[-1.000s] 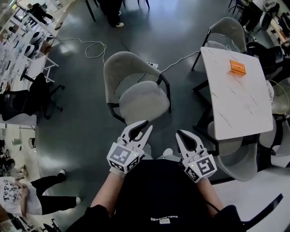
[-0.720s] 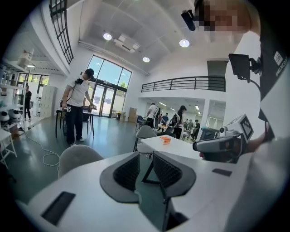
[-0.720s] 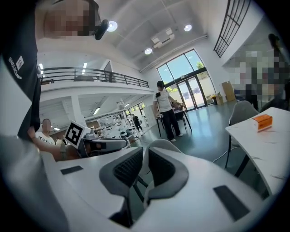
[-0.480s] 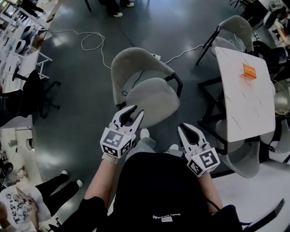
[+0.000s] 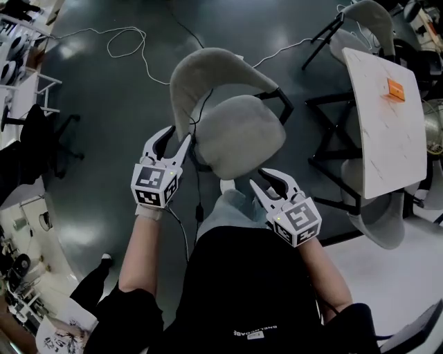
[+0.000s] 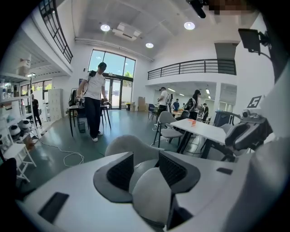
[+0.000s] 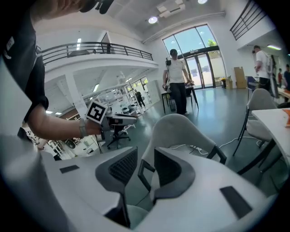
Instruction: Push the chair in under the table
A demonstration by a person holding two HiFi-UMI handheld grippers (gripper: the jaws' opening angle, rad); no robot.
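Left gripper (image 5: 173, 142) and right gripper (image 5: 269, 181) had just been opening their jaws, spread and empty beside the chair (image 5: 239, 135). An uneven shove could swing it into the bench (image 5: 384, 117) legs.

There are two grippers: the left gripper (image 5: 174, 136) and the right gripper (image 5: 264, 178). I count three grey chairs: the middle chair (image 5: 239, 135), the far chair (image 5: 367, 17) and the near chair (image 5: 377, 221), both at the right. One white desk (image 5: 384, 131) carries one orange box (image 5: 396, 90).
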